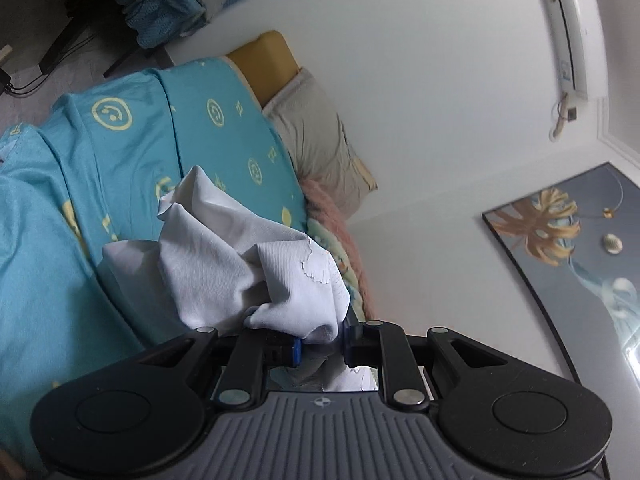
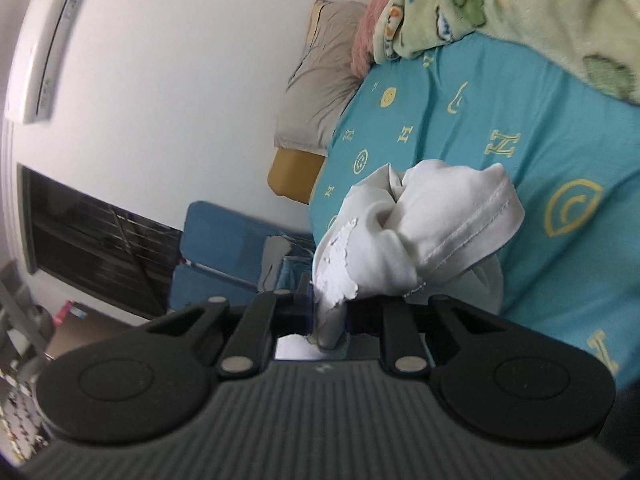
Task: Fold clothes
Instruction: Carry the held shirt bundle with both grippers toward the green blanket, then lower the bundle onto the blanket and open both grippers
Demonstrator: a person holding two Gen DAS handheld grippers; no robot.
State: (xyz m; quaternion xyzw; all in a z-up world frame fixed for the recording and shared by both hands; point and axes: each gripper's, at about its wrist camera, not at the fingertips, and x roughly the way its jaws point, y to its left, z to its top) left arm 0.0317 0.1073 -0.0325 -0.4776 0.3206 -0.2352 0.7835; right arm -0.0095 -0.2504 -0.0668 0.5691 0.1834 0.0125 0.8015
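Above the bed [image 1: 120, 152], between my two tools, hangs the shirt [image 1: 248, 268]. I have it pinched at two places so it can be lifted clear and spread before any fold; that is my reading, since it is bunched and no fold line shows yet.

My left tool [image 1: 322, 344] is closed down on a wad of the white cloth, blue pads [image 1: 296, 350] pressing in from both sides. My right tool [image 2: 328, 316] grips another bunch the same way, cloth squeezed between narrow jaws. The two grips look close together, so the fabric sags and balls up rather than hanging flat.

In the right view, the shirt [image 2: 432, 228] is white, a fine knit, with a double-stitched hem [image 2: 472, 236] curling across it. A cracked, flaking white print [image 2: 340, 256] sits near each grip. It is deeply creased; I cannot tell collar from sleeve.

Below lies the teal sheet [image 2: 460, 132] with yellow marks, bare where the shirt could go. A green fleece blanket [image 2: 520, 8] and a beige pillow [image 2: 324, 80] crowd the head end by the wall. I judge the task barely begun: spread first, then lay down.
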